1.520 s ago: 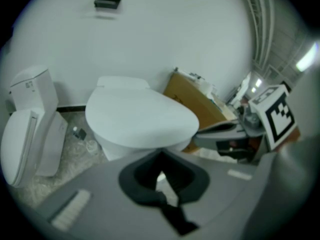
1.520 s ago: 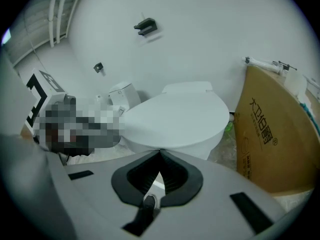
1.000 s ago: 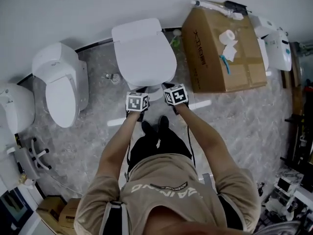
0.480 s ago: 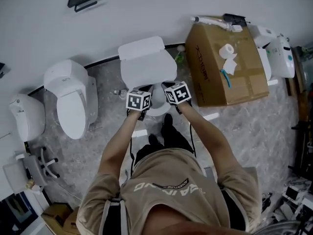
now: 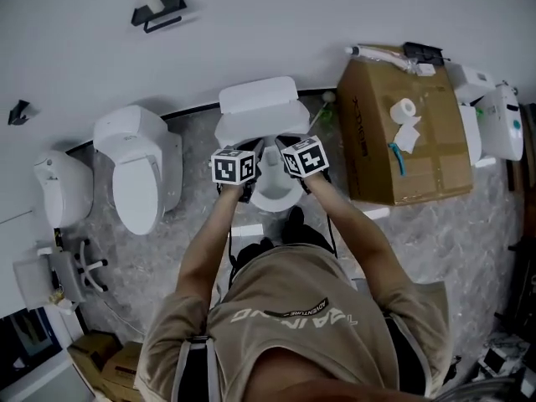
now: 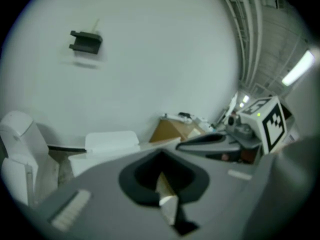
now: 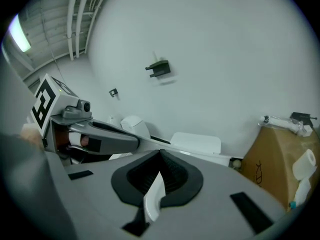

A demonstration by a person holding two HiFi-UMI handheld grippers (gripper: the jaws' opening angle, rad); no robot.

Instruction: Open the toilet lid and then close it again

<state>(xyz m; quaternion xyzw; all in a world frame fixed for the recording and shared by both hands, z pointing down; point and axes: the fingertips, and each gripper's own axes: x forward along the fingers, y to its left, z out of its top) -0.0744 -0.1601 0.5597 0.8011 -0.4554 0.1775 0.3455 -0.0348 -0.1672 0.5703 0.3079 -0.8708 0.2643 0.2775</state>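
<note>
You stand on a grey marbled floor (image 5: pixel 435 224). Along the wall it carries three white fixtures: far-left toilet (image 5: pixel 60 187), second toilet (image 5: pixel 138 170), and centre toilet (image 5: pixel 258 103) directly before you. A large cardboard box (image 5: pixel 402 141) rests right of centre, with smaller boxes (image 5: pixel 105 360) at lower left.

Toilet lid (image 7: pixel 154 198) mostly behind fingers (image 7: pixel 225 184)

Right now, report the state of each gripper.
Left gripper: shut on the white plastic toilet lid.
Right gripper: shut on the same lid.
</note>
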